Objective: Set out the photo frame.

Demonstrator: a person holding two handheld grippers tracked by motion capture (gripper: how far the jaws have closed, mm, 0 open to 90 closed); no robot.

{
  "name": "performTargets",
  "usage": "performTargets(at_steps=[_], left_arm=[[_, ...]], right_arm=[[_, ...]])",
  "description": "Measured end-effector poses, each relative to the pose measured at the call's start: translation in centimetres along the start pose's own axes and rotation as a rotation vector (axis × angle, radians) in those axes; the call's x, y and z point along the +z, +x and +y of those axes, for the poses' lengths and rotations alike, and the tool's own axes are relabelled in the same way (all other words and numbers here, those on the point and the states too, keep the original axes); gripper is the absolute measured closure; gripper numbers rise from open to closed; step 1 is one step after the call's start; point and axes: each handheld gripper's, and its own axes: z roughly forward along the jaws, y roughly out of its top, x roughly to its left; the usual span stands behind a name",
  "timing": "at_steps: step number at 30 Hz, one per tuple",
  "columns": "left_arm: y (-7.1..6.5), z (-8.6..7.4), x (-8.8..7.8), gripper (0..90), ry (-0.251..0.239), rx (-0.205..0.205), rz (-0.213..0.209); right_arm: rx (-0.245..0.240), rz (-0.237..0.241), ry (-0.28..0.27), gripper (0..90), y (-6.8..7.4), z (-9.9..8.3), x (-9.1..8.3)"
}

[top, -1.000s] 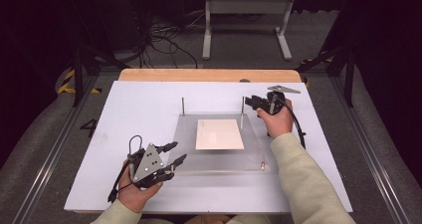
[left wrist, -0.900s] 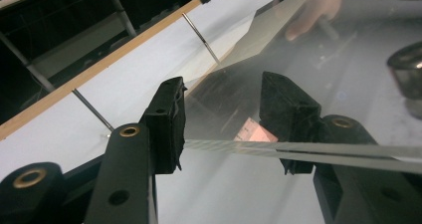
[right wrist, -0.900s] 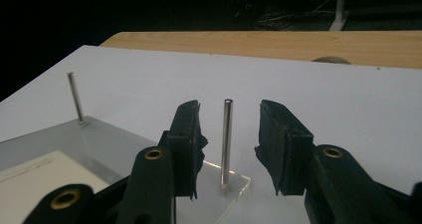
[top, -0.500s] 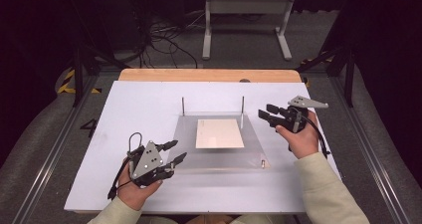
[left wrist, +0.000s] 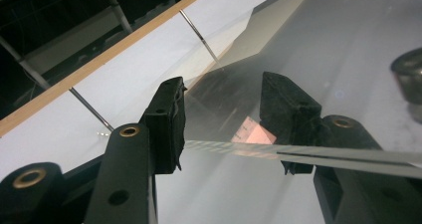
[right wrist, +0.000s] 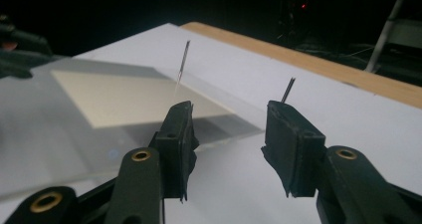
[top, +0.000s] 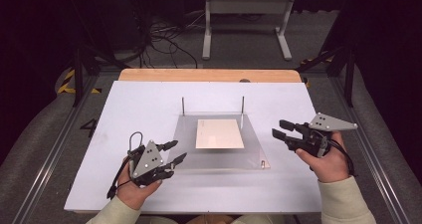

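We see clear plate (top: 219,157): transparent acrylic or glass, glossy, smooth, reflective along edge. We note card (top: 219,133) under it: matt cream paper. Table top (top: 144,99): white, matt, smooth; far edge strip (top: 209,75): light wood. Two thin pins (top: 183,106): bare metal, shiny. Left gripper (top: 173,152) and right gripper (top: 279,130): black matt plastic jaws, rough rubbery pads, brass-coloured rivets; grey plate on top looks dull metal. Sleeves (top: 343,201): pale cloth.

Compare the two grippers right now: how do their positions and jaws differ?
The left gripper sits at the clear plate's near-left corner, jaws astride its edge; the right gripper hovers off the plate's right side. Both are open and empty, though the right's jaws have just been opening.
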Motion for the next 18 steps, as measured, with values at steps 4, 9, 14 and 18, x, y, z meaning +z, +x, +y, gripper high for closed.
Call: performTargets(at_steps=[4,9,14,18], left_arm=[[0.0,0.0,0.0,52.0,0.0,-0.002,-0.001],[0.0,0.0,0.0,51.9,-0.003,-0.009,-0.001],[0.0,0.0,0.0,51.8,0.001,-0.005,-0.001],[0.0,0.0,0.0,51.8,0.003,-0.008,-0.003]], right_arm=[[-0.065,0.009,0.054,51.4,0.7,-0.7,-0.7],[-0.102,0.062,0.098,50.3,1.2,-1.6,-0.8],[-0.151,0.13,0.132,47.4,2.4,-2.0,-0.3],[-0.203,0.178,0.131,40.8,3.6,-2.0,0.4]])
